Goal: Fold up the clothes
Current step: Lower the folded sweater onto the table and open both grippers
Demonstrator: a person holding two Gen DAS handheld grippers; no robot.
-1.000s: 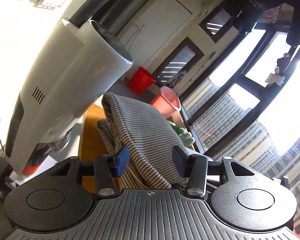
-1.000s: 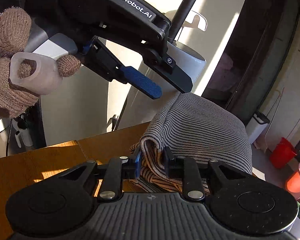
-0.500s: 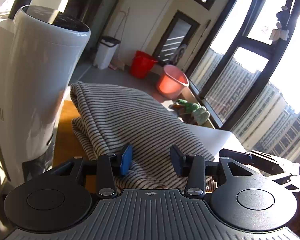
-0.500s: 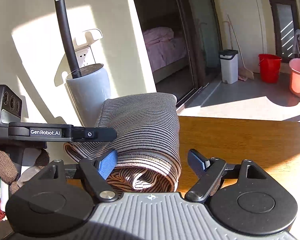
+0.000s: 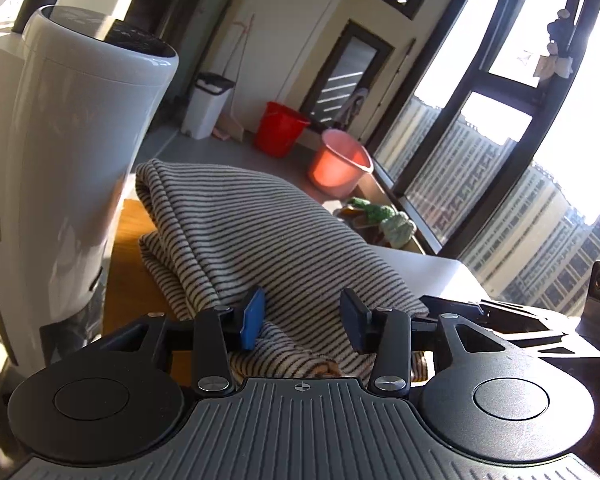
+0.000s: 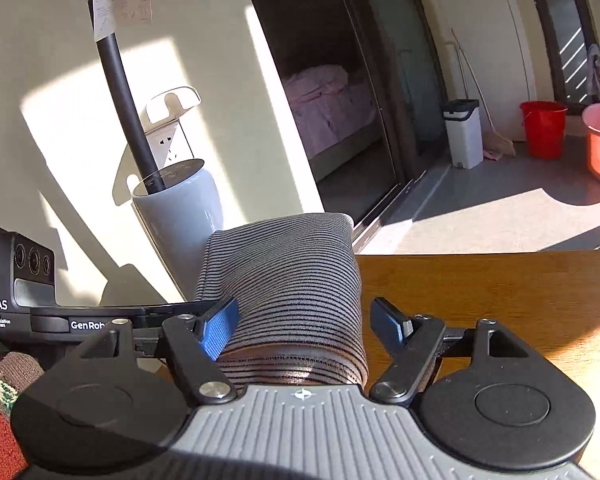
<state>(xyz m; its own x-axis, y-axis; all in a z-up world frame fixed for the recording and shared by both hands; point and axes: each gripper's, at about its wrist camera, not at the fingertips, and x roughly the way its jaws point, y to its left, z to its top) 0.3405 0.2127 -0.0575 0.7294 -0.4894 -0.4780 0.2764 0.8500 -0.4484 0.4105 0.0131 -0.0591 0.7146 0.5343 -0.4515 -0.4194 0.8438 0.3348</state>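
the folded grey garment with thin dark stripes (image 6: 284,280) lies on the brown wooden table (image 6: 480,292), beside the tall white cylinder appliance (image 5: 68,152). in the right wrist view its long axis runs away from the camera, with the rounded fold at the near end. the right gripper (image 6: 304,326) is opening, its blue pads stand on both sides of the roll and the right pad is clearly apart from it. the left gripper (image 5: 302,318) stands half open over the cloth, not pinching it. on its side i read "das" and "genrob". behind stand a red bucket (image 5: 280,128) and a pink bucket (image 5: 338,168).
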